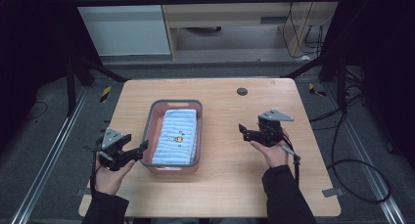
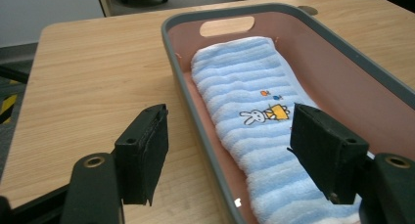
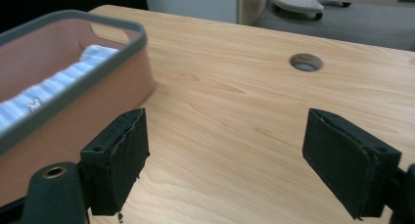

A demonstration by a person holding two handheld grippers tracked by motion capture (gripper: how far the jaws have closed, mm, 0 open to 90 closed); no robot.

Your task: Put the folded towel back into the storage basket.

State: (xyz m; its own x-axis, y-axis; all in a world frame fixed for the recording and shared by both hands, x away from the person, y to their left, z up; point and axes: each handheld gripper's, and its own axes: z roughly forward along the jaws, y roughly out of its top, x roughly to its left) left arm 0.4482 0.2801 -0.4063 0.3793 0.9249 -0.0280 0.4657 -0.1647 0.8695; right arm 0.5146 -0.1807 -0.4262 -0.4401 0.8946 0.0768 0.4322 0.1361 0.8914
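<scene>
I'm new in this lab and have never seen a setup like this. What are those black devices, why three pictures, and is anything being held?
There is no robot here: a person holds a hand-operated tool in each hand, each ending in two black padded jaws. The high view looks down on the wooden table, with the left tongs at the left and the right tongs at the right. The other two pictures come from small cameras riding on each tool, looking out between its own jaws. On the table stands a pink basket with a grey rim, and in it lies a folded blue striped towel with a rabbit picture. Both pairs of jaws stand open and hold nothing; in the left gripper view the left pair straddles the basket's rim.
</scene>
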